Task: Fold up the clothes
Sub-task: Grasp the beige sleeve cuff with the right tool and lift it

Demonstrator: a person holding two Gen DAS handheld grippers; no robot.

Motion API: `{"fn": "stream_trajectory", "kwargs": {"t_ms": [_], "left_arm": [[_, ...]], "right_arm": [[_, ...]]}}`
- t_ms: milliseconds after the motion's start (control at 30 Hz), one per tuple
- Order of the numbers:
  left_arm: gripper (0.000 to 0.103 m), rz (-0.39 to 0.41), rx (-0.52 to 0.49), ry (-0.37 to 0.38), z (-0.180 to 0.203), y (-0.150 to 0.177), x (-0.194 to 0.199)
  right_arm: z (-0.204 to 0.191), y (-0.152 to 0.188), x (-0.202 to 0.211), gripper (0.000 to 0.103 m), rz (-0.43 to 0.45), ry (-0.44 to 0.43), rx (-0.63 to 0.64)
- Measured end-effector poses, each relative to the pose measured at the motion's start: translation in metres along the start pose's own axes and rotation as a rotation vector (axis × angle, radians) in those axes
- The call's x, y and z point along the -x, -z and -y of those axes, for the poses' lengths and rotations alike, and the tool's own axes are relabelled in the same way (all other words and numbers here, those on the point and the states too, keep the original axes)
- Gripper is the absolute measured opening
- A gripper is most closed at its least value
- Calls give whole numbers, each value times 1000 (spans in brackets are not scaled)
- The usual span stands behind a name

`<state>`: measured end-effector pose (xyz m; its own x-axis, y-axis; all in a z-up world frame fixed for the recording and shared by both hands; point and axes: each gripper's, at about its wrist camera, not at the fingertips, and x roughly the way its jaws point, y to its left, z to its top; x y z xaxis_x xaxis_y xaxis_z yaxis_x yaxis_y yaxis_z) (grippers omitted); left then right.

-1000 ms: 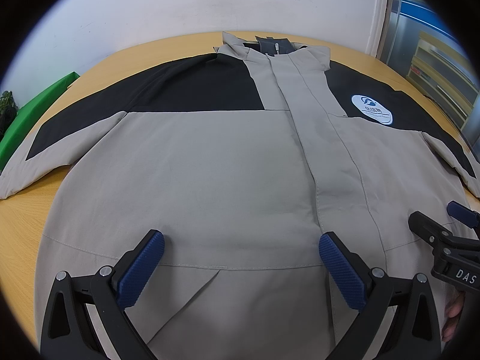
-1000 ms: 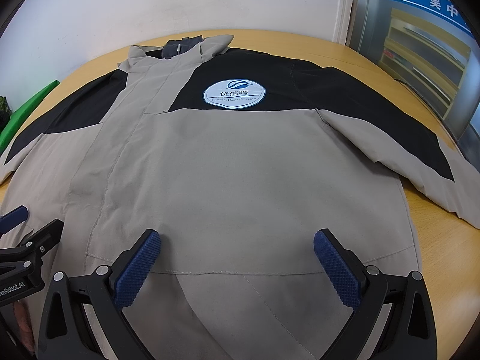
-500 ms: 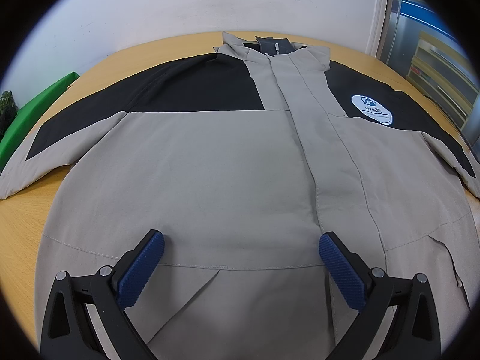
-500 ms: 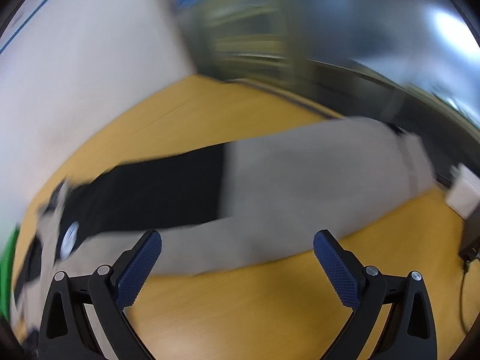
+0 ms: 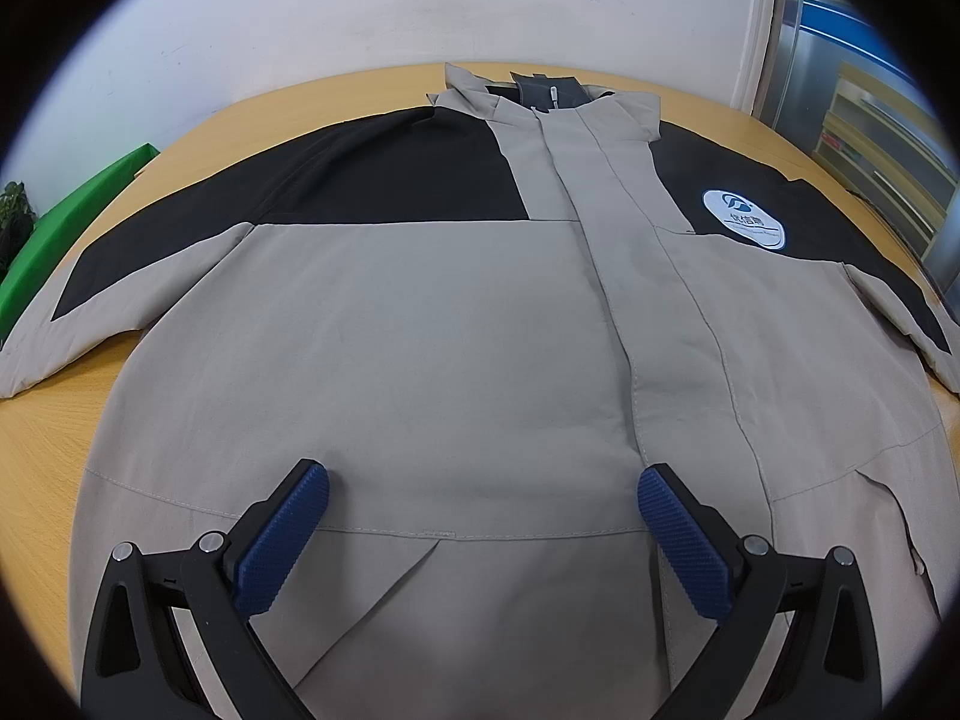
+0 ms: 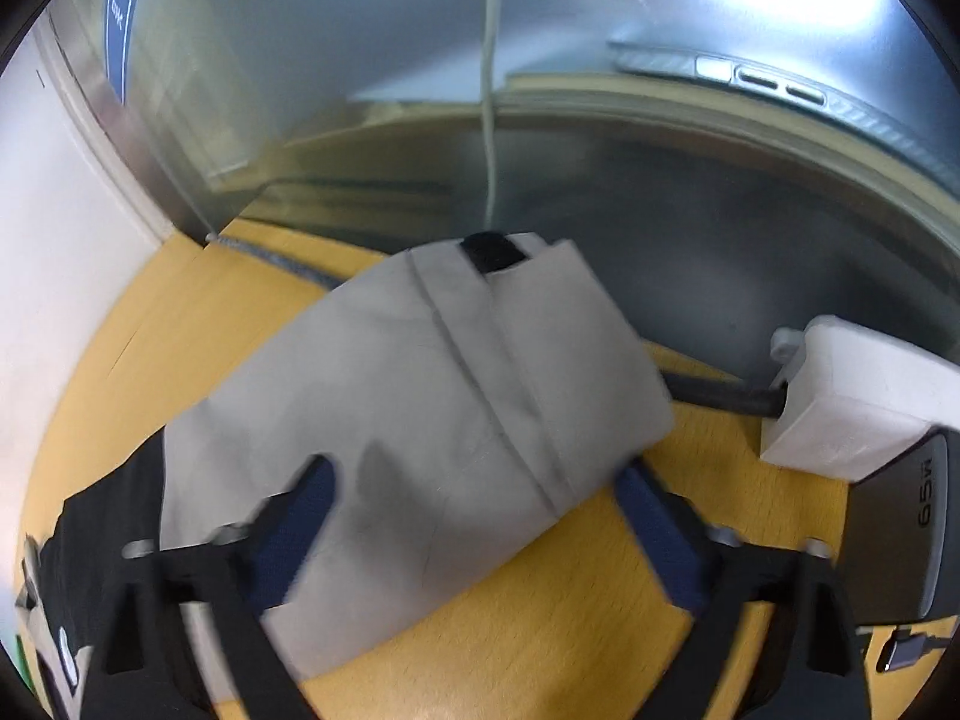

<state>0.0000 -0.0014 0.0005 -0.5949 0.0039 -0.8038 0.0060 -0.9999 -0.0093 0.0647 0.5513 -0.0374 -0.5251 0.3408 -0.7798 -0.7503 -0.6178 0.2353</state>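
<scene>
The jacket (image 5: 420, 312) lies spread flat, front up and closed, on the wooden table (image 5: 36, 456), collar at the far side and both sleeves stretched out, which to my eye suits folding sleeves inward. The left gripper (image 5: 483, 495) hovers wide open and empty over the near hem. The right gripper (image 6: 474, 498), also spread wide and holding nothing, points at the right sleeve's cuff (image 6: 420, 420), which lies between its fingers beside a white power adapter (image 6: 852, 396).
</scene>
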Motion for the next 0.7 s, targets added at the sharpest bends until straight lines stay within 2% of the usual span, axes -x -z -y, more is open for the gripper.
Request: {"fn": "stream_trajectory", "kwargs": {"t_ms": [33,100,167,233,433,567,700], "left_arm": [[103,0,0,0,0,0,0],[103,0,0,0,0,0,0],[103,0,0,0,0,0,0],[103,0,0,0,0,0,0],[103,11,5,5,-8,0,7],[103,37,36,-20,-24,2,22],[103,102,36,-68,-52,8,55]], "right_arm": [[1,-1,0,53,11,10,3],[5,-3,8,38,36,-18,-5],[8,-4,19,31,62,-58,-17],[11,-5,29,19,87,-97,-29],[16,-11,66,11,174,-221,-47],[-21,-24,132,10,293,-335,67],[-87,-20,203,10,396,-448,215]]}}
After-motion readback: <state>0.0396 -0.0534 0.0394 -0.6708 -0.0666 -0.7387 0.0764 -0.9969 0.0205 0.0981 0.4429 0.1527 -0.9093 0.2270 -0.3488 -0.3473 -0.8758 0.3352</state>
